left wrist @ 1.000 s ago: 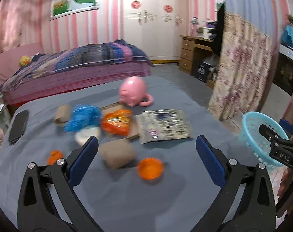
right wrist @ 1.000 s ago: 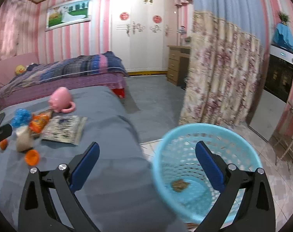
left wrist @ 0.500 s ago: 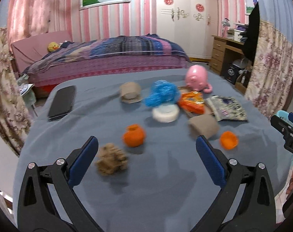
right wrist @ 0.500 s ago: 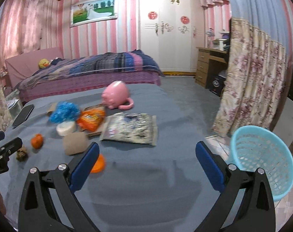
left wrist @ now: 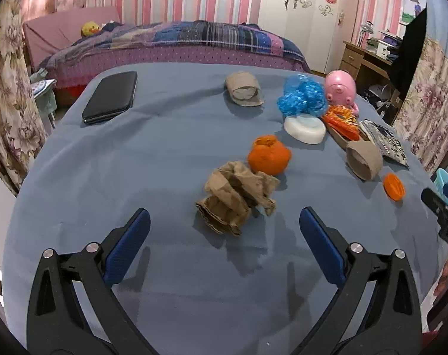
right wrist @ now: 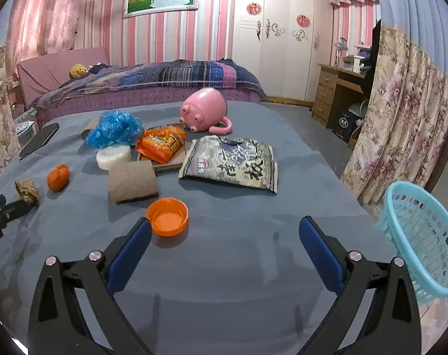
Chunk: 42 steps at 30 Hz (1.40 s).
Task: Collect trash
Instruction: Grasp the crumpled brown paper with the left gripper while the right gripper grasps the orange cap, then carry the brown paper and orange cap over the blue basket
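A crumpled brown paper wad [left wrist: 237, 196] [right wrist: 27, 190] lies on the blue-grey cloth just ahead of my open left gripper [left wrist: 224, 230], centred between its fingers. Behind it sits an orange peel ball [left wrist: 269, 155] [right wrist: 58, 177]. My right gripper [right wrist: 224, 236] is open over the cloth, an orange cap [right wrist: 167, 216] [left wrist: 394, 186] by its left finger. Further back lie cardboard rolls [right wrist: 132, 180] [left wrist: 244, 90], a white lump [right wrist: 113, 156], a blue plastic bag [right wrist: 114, 128], an orange snack wrapper [right wrist: 161, 143] and a grey snack bag [right wrist: 232, 162]. The light blue basket [right wrist: 416, 236] stands off the right edge.
A pink pig mug [right wrist: 204, 112] and a black phone [left wrist: 111, 96] lie at the back of the table [left wrist: 105, 177]. A bed [right wrist: 149, 80], a wardrobe, a wooden desk [right wrist: 336, 88] and a floral curtain [right wrist: 401, 118] surround it.
My left gripper swung left and closed in on the crumpled paper wad. My right gripper turned away from the basket, back over the table near the orange cap.
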{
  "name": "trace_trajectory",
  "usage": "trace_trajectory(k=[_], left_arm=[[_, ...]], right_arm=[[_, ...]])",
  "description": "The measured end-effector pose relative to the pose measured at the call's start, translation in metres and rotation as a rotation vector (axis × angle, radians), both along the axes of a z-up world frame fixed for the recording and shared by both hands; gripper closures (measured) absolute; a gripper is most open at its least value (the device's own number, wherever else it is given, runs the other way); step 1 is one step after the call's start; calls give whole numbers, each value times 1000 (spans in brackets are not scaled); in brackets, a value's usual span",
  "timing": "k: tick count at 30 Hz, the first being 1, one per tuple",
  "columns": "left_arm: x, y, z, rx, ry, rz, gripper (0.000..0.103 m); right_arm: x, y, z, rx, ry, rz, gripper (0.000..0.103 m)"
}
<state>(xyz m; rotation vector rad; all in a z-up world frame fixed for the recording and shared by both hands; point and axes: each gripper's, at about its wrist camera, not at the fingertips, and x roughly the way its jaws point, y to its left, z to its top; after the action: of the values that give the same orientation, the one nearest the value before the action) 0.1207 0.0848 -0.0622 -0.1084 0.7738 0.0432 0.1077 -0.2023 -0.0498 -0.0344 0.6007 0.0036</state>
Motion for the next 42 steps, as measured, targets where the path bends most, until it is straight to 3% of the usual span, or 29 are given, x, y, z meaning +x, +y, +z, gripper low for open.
trace_trajectory(k=[5,8,10,14,18,20,22,25,27,36,42], left_arm=[[9,-2,1,24,5,-8,8],[16,-5,-2,27,26,-31,26],[22,-8,-7,24,53,-59,46],[25,-12,-7,41,46,-65,53],[26,-11,-6,45,42,-60,56],[25,-12,-4,63,34,-57,56],[25,-13,0,80,24,-50,56],[24,-13,4,87,12,-41,56],[22,-15,8,96,0,-33,56],[14,-24,23,79,-37,-14,56],[8,-42,34,76,-70,-15,56]], right_arm=[[9,0,-8,5,38,1,6],[14,4,-8,10,46,17,6],[18,11,-8,-6,48,37,6],[26,22,-11,-30,63,64,6],[36,31,-15,-55,88,87,10],[41,34,-16,-55,107,98,21],[46,35,-17,-46,123,106,25],[50,39,-17,-37,127,132,44],[50,42,-19,-33,139,159,63],[34,20,-4,32,82,166,63],[20,-12,14,15,36,128,63]])
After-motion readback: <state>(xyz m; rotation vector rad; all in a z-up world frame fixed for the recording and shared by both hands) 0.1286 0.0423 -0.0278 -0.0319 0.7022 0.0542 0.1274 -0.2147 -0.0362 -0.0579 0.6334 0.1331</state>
